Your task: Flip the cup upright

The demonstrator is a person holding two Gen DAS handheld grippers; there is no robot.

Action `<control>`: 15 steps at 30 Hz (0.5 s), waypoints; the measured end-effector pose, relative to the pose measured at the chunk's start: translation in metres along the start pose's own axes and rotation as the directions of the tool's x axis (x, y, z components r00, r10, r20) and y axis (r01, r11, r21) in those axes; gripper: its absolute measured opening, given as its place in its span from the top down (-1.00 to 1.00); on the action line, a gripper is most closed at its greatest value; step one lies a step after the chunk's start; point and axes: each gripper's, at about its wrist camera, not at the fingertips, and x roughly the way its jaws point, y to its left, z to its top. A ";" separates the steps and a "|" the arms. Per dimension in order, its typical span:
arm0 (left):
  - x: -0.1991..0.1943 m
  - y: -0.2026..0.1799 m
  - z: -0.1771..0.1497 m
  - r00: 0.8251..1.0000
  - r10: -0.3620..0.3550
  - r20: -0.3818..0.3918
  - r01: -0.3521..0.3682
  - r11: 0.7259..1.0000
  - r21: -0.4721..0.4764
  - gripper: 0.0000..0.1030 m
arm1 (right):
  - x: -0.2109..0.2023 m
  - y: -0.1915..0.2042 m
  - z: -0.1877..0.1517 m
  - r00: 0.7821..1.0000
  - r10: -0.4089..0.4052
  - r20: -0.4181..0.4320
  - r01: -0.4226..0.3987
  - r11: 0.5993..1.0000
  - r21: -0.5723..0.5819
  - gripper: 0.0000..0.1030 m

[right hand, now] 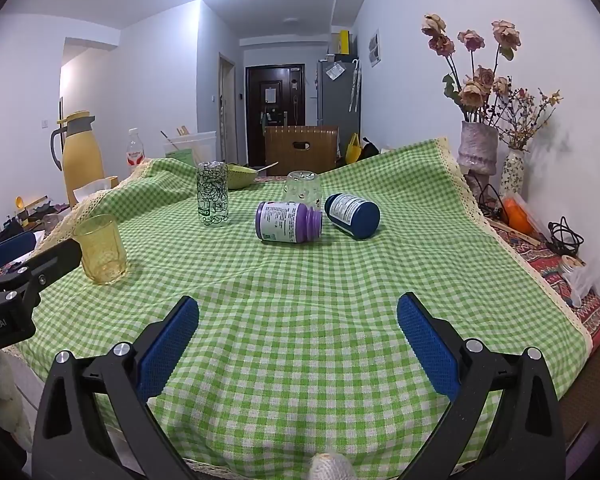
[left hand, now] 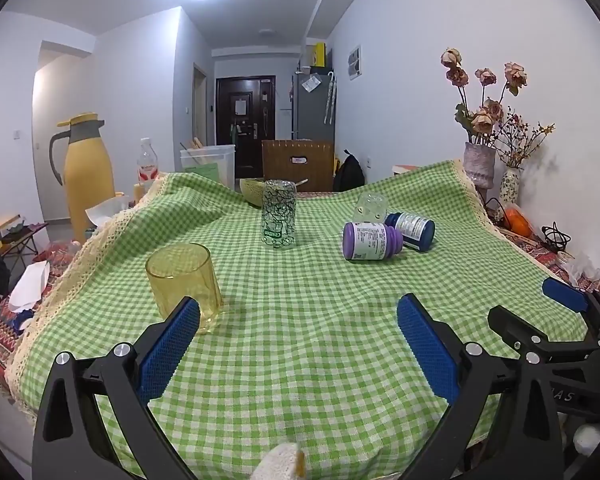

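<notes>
Both grippers, left (left hand: 298, 320) and right (right hand: 298, 320), hover with fingers wide apart, holding nothing. The yellow cup (left hand: 185, 285) stands on the desk's checked cloth (left hand: 320, 320), its lower edge partly hidden behind the left gripper's finger (left hand: 172, 346). Its open end is hard to make out.

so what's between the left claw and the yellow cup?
Nothing. In the left wrist view the yellow cup sits just past the open left claw, partly behind its left finger, with only green checked tablecloth around.
</notes>
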 end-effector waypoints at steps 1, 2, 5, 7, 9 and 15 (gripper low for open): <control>0.000 0.000 -0.001 1.000 0.000 -0.001 0.000 1.000 0.001 -0.86 | 0.000 0.000 0.000 1.000 0.000 0.000 0.000 1.000 -0.001 -0.86; 0.001 -0.001 -0.002 1.000 0.002 0.000 -0.002 1.000 0.001 -0.87 | 0.000 0.000 0.000 1.000 -0.001 -0.001 0.001 1.000 -0.001 -0.86; 0.001 0.000 -0.002 1.000 0.001 0.001 -0.001 1.000 0.000 -0.87 | 0.000 0.000 0.000 1.000 0.000 -0.001 0.000 1.000 -0.001 -0.86; 0.001 0.000 -0.002 1.000 0.002 0.002 -0.002 1.000 0.002 -0.86 | 0.001 0.000 0.000 1.000 -0.001 -0.001 0.001 1.000 -0.002 -0.86; 0.001 -0.001 -0.003 1.000 0.002 0.003 -0.002 1.000 0.004 -0.86 | 0.001 0.000 0.000 1.000 -0.001 -0.001 0.001 1.000 -0.001 -0.86; 0.000 -0.002 -0.003 1.000 0.000 0.002 0.000 1.000 0.009 -0.86 | 0.001 0.000 0.000 1.000 -0.001 -0.001 0.001 1.000 -0.002 -0.86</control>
